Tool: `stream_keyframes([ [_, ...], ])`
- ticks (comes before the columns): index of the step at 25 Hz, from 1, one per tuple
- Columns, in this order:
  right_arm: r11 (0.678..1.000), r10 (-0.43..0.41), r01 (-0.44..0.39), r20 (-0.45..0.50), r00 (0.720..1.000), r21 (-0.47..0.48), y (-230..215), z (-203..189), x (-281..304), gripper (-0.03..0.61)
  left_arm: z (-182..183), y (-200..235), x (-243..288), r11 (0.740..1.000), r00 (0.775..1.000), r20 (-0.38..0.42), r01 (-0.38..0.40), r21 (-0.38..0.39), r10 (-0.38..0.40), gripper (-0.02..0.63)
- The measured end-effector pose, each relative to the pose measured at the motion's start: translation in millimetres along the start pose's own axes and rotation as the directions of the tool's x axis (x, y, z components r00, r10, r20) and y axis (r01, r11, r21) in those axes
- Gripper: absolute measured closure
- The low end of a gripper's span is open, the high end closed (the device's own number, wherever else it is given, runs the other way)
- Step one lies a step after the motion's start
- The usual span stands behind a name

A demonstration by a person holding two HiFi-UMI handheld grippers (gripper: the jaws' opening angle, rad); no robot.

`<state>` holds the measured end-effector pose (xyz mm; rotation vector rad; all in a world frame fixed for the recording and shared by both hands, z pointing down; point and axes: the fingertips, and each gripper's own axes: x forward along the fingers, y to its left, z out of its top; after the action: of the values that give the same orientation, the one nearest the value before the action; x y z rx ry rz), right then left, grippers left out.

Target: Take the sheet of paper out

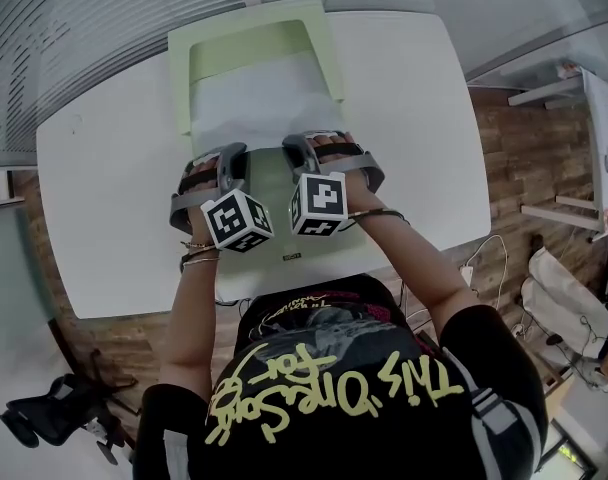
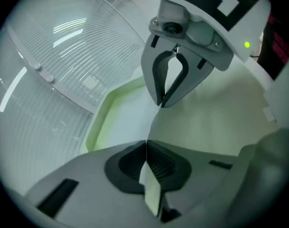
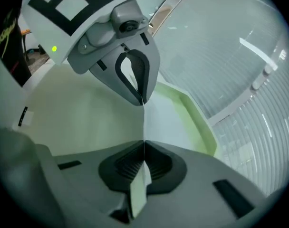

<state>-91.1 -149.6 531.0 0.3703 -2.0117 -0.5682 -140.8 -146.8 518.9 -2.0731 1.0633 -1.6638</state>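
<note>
A pale green folder box (image 1: 179, 78) lies open on the white table (image 1: 104, 198), its flap spread toward me. Inside it lies a white sheet of paper (image 1: 254, 98). My left gripper (image 1: 227, 160) and right gripper (image 1: 299, 150) sit side by side at the sheet's near edge. In the left gripper view my left gripper (image 2: 145, 144) is shut on the thin edge of the sheet (image 2: 130, 122), with the right gripper (image 2: 162, 103) pinching the same edge further along. The right gripper view mirrors this: my right gripper (image 3: 143, 144) is shut on the sheet (image 3: 163, 122), the left gripper (image 3: 142, 102) beyond it.
The folder's raised rim (image 2: 99, 122) (image 3: 194, 113) bounds the sheet at the sides and far end. Window blinds (image 1: 64, 28) run behind the table. A dark office chair (image 1: 54, 413) stands at the lower left and white shelving (image 1: 574, 98) at the right, on a wooden floor.
</note>
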Motion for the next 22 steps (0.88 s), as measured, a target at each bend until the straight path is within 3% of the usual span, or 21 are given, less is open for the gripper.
stream_keyframes([
  [22, 0.997, 0.079, -0.08, 0.038, 0.996, 0.022, 23, 5, -26, 0.569, 1, -22, -28, 0.999, 0.998, 0.027, 0.053, -0.007, -0.052, 0.607],
])
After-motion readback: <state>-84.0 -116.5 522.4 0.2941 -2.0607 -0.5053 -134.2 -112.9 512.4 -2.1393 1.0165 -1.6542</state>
